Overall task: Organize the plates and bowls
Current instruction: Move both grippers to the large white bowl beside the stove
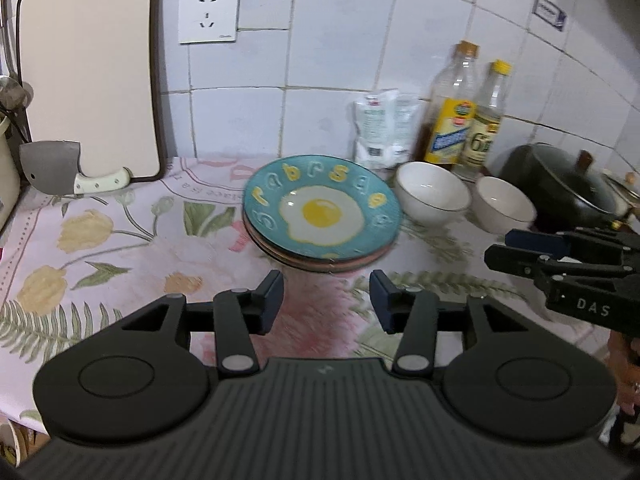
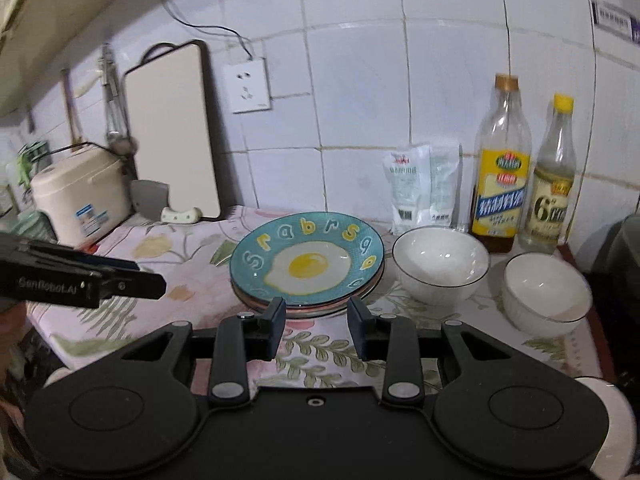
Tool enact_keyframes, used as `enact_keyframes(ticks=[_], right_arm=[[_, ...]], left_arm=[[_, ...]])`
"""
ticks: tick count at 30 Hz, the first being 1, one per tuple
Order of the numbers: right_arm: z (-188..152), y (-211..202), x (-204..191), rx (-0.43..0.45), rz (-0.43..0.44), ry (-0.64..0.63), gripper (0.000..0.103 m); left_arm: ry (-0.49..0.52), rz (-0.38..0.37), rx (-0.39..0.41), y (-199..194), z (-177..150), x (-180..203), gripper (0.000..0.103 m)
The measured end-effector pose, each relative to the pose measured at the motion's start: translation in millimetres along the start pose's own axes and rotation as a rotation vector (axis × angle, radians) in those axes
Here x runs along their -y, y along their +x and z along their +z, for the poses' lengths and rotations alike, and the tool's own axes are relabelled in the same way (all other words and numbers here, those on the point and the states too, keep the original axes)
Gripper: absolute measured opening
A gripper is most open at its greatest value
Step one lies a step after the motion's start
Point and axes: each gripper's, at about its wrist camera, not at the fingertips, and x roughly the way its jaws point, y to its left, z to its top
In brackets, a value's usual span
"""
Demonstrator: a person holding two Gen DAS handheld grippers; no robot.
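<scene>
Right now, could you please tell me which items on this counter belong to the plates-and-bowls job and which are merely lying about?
Job:
plate stack
near bowl
far bowl

Lying about:
oil bottle
vinegar bottle
pouch
cleaver
cutting board
rice cooker
pot

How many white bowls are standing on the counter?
2. One white ceramic bowl stands just right of the blue egg-pattern plate stack; the second white bowl stands further right, apart, before the bottles.

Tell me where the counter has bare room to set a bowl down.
Free: the floral cloth between the cleaver and the plate stack, and the strip in front of the stack. Crowded: the right back corner, where two white bowls, a pouch, two bottles and a dark pot sit close together.
</scene>
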Motion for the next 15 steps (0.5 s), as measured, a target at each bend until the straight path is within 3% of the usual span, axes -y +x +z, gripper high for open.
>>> enact_keyframes(ticks=[6, 10, 15], right_arm=[[-8.3, -43.3, 0.2, 0.015, 0.049, -0.072, 0.055], [-17.0, -64.9, 3.3, 0.017, 0.065, -0.104, 0.072], [-31.7, -83.4, 13.2, 0.009, 0.060, -0.121, 0.080]], left_arm=[[0.030, -0.039, 0.003, -26.7, -9.6, 22.6, 0.054], [0.070, -0.059, 0.011, -37.4, -13.5, 44.1, 0.063], [0.099, -0.091, 0.002, -36.7, -20.1, 68.9, 0.067]])
